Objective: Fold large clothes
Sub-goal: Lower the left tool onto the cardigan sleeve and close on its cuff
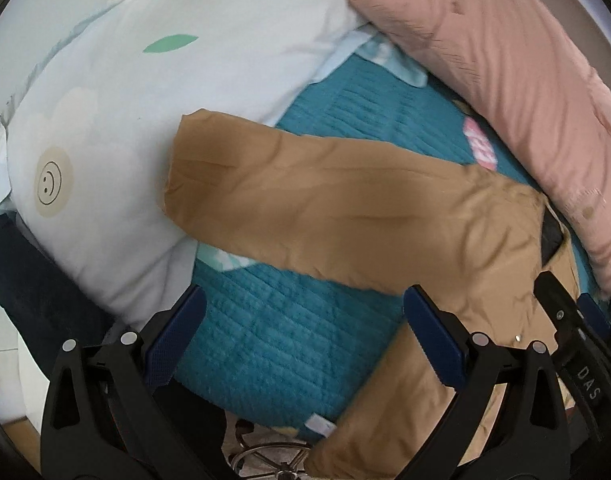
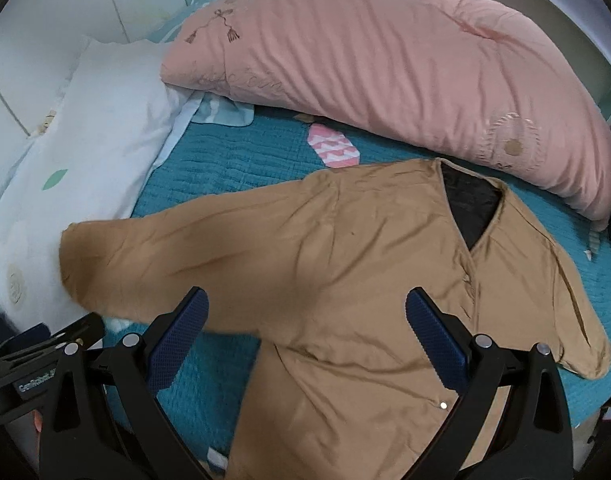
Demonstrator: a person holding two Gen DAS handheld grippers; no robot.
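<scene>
We see the tan jacket (image 2: 345, 272) spread flat on the teal bedspread (image 2: 233, 160), one sleeve (image 1: 273, 208) reaching onto the white pillow (image 1: 105, 128). Our left gripper (image 1: 305, 340) and right gripper (image 2: 307, 340) hover wide apart, holding nothing.

Here's the bed (image 2: 233, 152), covered in a quilted teal bedspread (image 1: 289, 336) with a pink patch (image 2: 333, 146) printed on it. Flat across the middle lies a tan jacket (image 2: 345, 280), front up, dark lining showing at the neck, one sleeve (image 1: 265, 208) stretched out to reach onto the white pillow (image 1: 117, 120). Along the far side rests a folded pink quilt (image 2: 385, 64), its end just beside that pillow.
</scene>
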